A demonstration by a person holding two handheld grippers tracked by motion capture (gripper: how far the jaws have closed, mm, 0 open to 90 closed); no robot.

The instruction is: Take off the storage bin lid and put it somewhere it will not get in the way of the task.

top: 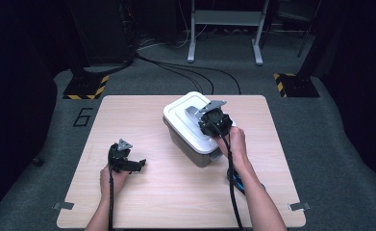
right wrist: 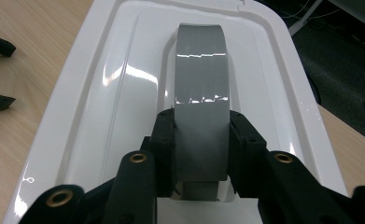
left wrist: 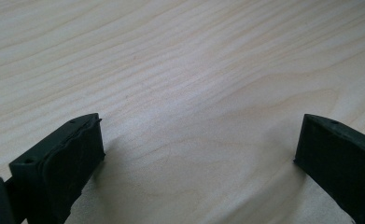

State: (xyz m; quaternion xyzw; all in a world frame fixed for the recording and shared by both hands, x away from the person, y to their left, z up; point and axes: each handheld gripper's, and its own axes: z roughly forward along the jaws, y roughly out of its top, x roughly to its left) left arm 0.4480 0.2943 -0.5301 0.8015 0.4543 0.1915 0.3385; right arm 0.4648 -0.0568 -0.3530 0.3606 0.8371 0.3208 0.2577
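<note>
your right claw is clamped on the grey handle that arches over the middle of the white lid, one jaw pressed to each side edge of the strap, which is the sensible hold if the lid is to come straight up off the grey bin without tipping. the bin itself sits on the counter a little right of centre and toward the far edge, turned at an angle to the counter's sides, and the lid looks fully seated on it, so i judge the lift is not yet begun. your left claw rests low over bare wood at the near left, well apart from the bin, with its jaws spread wide and nothing between them; parked there it stays clear of the lid's path, though it is too far off to steady the bin should the bin rise with the lid. the counter is pale wood-grain laminate with 2 metal clips at its near corners. around it the room is dim, with grey carpet, cables trailing across the floor, hazard-striped stand feet and a painted 6 at the left.
</note>
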